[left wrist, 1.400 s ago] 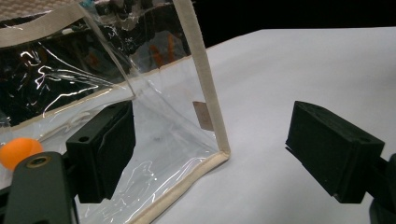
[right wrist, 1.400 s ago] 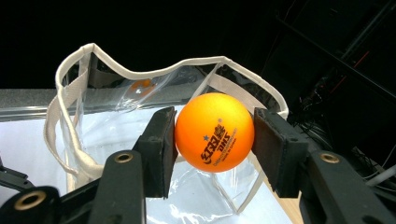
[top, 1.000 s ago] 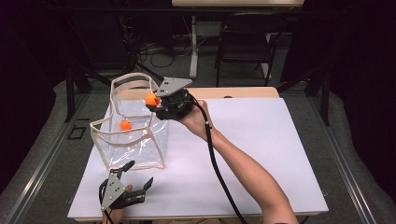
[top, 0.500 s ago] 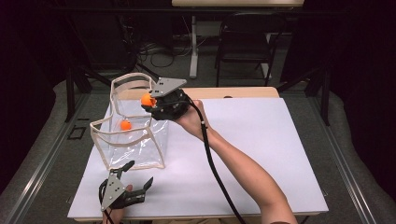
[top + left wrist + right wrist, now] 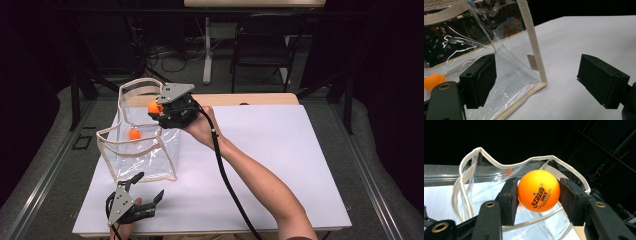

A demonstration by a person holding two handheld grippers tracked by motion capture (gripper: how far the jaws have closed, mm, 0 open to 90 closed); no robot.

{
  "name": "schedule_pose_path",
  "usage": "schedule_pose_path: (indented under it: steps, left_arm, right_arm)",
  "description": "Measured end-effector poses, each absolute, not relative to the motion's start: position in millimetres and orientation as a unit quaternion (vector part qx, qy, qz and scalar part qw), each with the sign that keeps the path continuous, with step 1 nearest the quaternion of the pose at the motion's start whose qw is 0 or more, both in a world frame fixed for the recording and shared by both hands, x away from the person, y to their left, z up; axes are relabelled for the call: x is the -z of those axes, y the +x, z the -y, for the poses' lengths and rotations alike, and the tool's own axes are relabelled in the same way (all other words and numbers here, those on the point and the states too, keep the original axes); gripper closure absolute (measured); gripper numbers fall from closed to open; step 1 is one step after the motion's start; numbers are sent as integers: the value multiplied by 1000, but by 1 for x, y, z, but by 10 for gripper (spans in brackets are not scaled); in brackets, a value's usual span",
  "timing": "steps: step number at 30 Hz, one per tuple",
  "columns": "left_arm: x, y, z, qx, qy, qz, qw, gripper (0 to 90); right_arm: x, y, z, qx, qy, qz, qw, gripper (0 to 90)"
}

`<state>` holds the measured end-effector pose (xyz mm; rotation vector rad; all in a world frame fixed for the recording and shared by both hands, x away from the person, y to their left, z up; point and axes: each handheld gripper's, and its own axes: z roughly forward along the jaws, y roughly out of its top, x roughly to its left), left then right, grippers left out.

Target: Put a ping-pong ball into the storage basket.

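- Orange ball (image 5: 538, 190) sits clamped between the pads of my right tongs (image 5: 538, 195), one pad on each side, print facing the camera.
- From the high view, my right tongs (image 5: 159, 109) hold that ball (image 5: 153, 107) over the open mouth of the clear bag (image 5: 145, 150), at its far right rim.
- Bag stands upright on the white counter (image 5: 280, 150), at its left side, cream trim round the rim and edges.
- Second orange ball (image 5: 134, 134) lies inside the bag; I also see it through the plastic in the left gripper view (image 5: 432, 81).
- My left tongs (image 5: 145, 192) rest low at the near edge, jaws wide apart, gripping nothing.
- In that view the bag's near corner (image 5: 541, 82) sits between the spread pads, just ahead of them.
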<state>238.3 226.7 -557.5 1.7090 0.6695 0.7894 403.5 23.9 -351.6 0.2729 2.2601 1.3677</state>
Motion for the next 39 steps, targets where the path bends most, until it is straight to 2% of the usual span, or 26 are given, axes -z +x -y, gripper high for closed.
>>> schedule_pose_path:
  steps: [24, 31, 35, 39]
  left_arm:
    - [557, 238, -228, -333, 720, -282, 540, 155]
    - [557, 238, -228, -333, 720, -282, 540, 155]
    - [557, 238, -229, -333, 721, -282, 539, 155]
    - [558, 238, -228, -332, 721, -282, 538, 155]
  right_arm:
    - [369, 412, -46, -475, 107, -848, 211, 495]
    - [371, 417, -40, -471, 140, -850, 192, 313]
    - [371, 416, -27, -481, 149, -845, 181, 136]
    - [372, 413, -16, -484, 149, -845, 170, 85]
